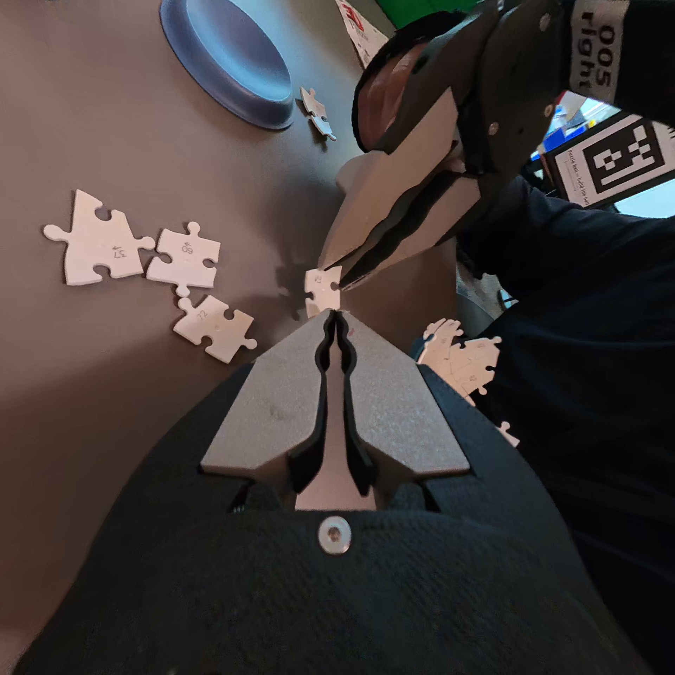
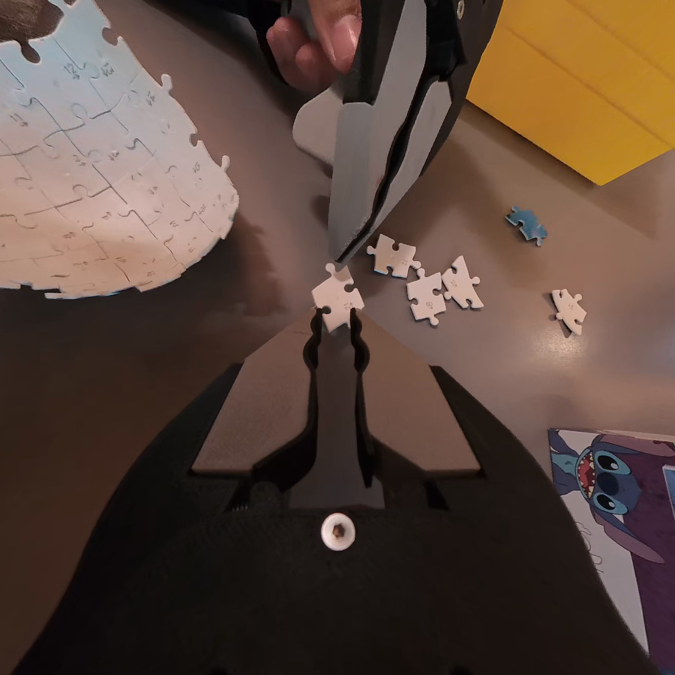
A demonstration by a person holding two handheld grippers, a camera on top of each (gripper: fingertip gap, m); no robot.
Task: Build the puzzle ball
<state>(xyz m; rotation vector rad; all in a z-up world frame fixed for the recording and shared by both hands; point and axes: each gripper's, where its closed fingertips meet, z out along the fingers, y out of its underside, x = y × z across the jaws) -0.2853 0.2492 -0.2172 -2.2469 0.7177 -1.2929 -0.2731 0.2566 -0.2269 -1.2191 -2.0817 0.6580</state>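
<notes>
The brown table point(image 2: 109, 365) carries the largest thing — a curved, half-built puzzle shell of white interlocked pieces point(image 2: 102, 175), standing off to the right gripper's left. A blue plastic bowl-shaped stand point(image 1: 233, 62) sits farther off. Three loose white pieces point(image 1: 146, 255) lie together just beside the grippers. The right gripper point(image 2: 336, 314) pinches a small white puzzle piece point(image 2: 338, 297) between its fingertips, lifted off the table; the left gripper point(image 1: 333, 313), fingers pressed together, touches that piece's edge — gripping it or not, I cannot tell.

Lab: fiducial marker card point(image 1: 617, 160), cluttered storage behind.
</notes>
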